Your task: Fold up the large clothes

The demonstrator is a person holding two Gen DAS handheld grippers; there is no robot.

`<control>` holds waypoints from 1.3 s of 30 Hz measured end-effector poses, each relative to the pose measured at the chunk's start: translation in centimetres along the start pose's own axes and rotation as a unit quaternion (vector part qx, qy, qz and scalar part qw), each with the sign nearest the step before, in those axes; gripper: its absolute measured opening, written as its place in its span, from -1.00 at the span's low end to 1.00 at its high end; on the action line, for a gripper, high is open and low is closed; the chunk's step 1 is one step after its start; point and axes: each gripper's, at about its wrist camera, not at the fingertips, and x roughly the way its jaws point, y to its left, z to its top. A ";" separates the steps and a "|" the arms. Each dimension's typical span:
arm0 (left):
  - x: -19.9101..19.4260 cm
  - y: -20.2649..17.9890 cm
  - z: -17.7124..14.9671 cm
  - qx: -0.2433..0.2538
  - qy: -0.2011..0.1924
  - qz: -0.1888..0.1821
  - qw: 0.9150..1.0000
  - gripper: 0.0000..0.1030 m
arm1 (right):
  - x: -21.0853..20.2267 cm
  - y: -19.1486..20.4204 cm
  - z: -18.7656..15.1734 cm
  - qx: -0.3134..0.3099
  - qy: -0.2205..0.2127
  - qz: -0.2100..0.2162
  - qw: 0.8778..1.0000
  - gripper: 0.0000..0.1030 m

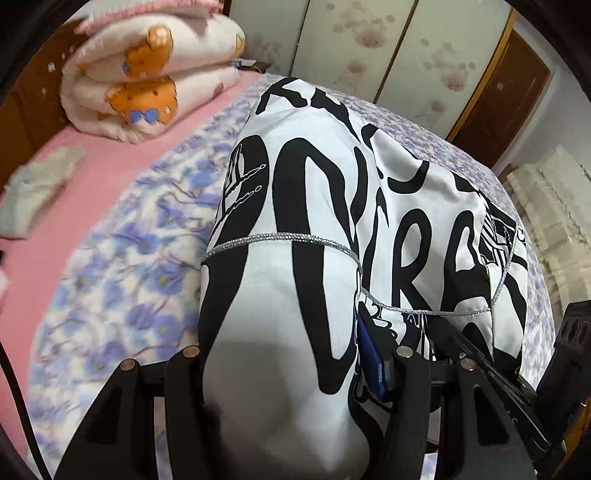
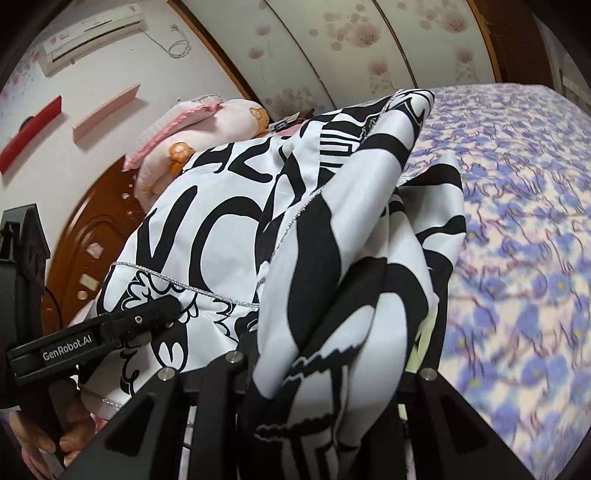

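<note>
Above bed (image 1: 110,229): both tongs (image 1: 295,369) (image 2: 325,369) clamp garment (image 1: 332,206).

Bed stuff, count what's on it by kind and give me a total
Black-and-white printed garment: 1, held up by both grippers
Rolled quilt with orange bears: 1
Small pale folded cloth: 1
Blue floral bedspread: 1
Pink sheet: 1
Total: 5

Folded bear-print quilt (image 1: 147,77) on pink sheet (image 1: 103,162), blue-flowered bedspread (image 2: 524,206), wall air conditioner (image 2: 92,33)
</note>
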 end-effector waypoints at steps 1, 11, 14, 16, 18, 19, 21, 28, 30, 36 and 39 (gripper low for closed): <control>1.8 0.8 -0.2 -0.005 0.006 -0.004 1.000 0.08 | 1.3 -0.7 -0.2 0.003 0.000 -0.002 1.000 -0.55; 10.8 6.5 -3.3 0.005 0.026 -0.071 0.997 0.44 | 9.0 -8.6 -5.4 0.050 0.035 0.042 0.997 -0.36; 12.5 8.3 -3.9 -0.008 0.028 -0.105 0.994 0.54 | 9.6 -10.1 -6.6 0.052 0.038 0.066 0.996 -0.28; 13.1 9.0 -4.5 -0.012 0.022 -0.128 0.991 0.60 | 10.0 -11.6 -6.8 0.085 0.043 0.093 0.991 -0.27; 13.8 9.7 -4.7 -0.012 0.020 -0.139 0.990 0.64 | 10.0 -12.2 -7.1 0.084 0.042 0.106 0.990 -0.28; 14.3 10.0 -4.7 -0.012 0.019 -0.143 0.989 0.67 | 9.9 -12.0 -7.3 0.071 0.040 0.104 0.991 -0.29; 14.6 10.3 -4.7 -0.015 0.021 -0.150 0.988 0.69 | 9.7 -12.0 -7.8 0.058 0.040 0.103 0.992 -0.29; 13.4 9.5 -4.8 -0.022 0.013 -0.127 0.992 0.70 | 7.8 -11.3 -7.9 0.072 0.049 0.064 0.994 -0.18; 12.0 9.0 -5.5 -0.024 0.002 -0.112 0.993 0.70 | 7.2 -11.3 -8.1 0.082 0.055 0.058 0.993 -0.11; 8.5 9.4 -7.6 -0.074 -0.026 -0.074 0.994 0.70 | 3.6 -11.1 -9.2 0.074 0.051 0.010 0.996 0.17; 6.2 9.8 -9.9 -0.105 -0.044 -0.048 0.992 0.70 | 1.2 -11.1 -10.6 0.079 0.048 -0.015 0.996 0.35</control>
